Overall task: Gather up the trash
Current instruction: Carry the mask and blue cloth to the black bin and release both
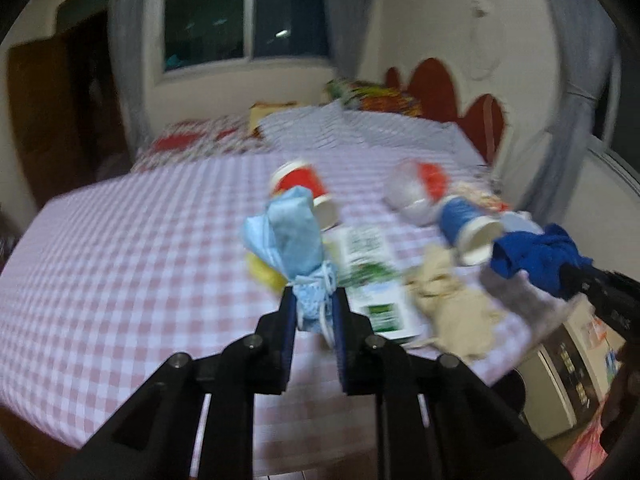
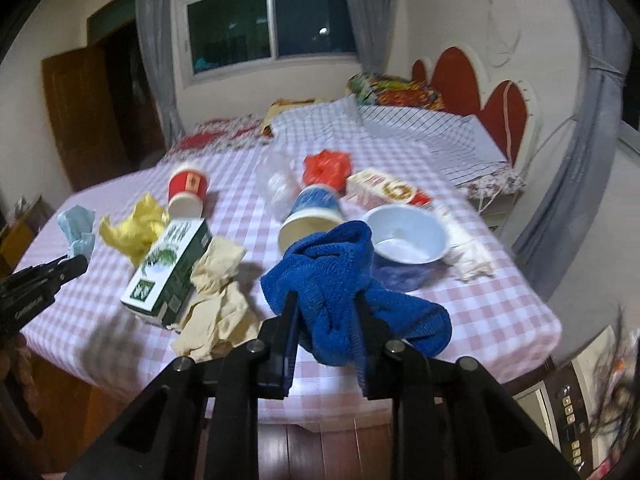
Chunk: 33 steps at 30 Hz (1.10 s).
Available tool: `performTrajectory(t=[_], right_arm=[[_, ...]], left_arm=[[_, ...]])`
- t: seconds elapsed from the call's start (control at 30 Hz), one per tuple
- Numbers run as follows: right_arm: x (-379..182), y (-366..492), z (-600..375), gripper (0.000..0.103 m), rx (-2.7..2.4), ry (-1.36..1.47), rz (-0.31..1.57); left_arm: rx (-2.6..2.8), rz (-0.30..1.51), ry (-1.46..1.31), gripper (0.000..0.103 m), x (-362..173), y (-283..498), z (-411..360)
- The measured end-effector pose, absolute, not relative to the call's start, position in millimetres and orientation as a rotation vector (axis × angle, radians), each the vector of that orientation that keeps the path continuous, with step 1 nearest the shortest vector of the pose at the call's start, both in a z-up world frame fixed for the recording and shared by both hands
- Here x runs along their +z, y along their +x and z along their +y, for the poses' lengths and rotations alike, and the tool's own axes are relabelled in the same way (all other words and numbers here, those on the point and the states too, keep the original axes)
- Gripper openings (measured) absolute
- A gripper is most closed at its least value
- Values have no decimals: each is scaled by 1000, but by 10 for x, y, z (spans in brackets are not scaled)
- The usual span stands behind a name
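My left gripper (image 1: 314,300) is shut on a light blue face mask (image 1: 292,236) and holds it above the checked bed; the mask also shows at the left of the right wrist view (image 2: 78,226). My right gripper (image 2: 326,308) is shut on a dark blue cloth (image 2: 340,276), lifted over the bed's near edge; it also shows in the left wrist view (image 1: 536,256). On the bed lie a red cup (image 2: 187,192), a blue cup (image 2: 310,218), a green and white carton (image 2: 168,272), a yellow wrapper (image 2: 134,228), beige crumpled paper (image 2: 218,304) and a red bag (image 2: 328,168).
A pale blue bowl (image 2: 408,240), a clear plastic bottle (image 2: 278,188), a red and white box (image 2: 388,192) and a white cloth (image 2: 464,244) lie on the bed (image 2: 500,308). Pillows and a red headboard (image 2: 492,100) stand at the far end. An appliance (image 2: 568,412) stands at lower right.
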State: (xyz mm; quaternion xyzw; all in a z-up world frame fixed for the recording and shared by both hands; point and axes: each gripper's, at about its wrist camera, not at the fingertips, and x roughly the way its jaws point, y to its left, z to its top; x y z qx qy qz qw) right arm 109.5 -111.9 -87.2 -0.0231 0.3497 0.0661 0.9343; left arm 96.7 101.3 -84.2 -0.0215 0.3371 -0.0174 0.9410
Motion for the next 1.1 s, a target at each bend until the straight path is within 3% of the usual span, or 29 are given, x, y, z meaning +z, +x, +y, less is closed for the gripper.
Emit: performTrajectory(t=[0.23,0.63,0.83,1.1], right_arm=[[-683,685,-1775,25,-16,7,674],[-1018,-348,-3410,25,-395,129,733],[-1532,-607,-4093,25,-438,179,807],[-2810,-464,-5024,25,-411,224,923]], left_arm=[[-350,650,48,18,-675,941,-69],[-812,732,184,18,-1146,648,-2022],[-898,820,248,18,-1630,551,-2834],[-847,973,298,18,-2909,848,-3650]])
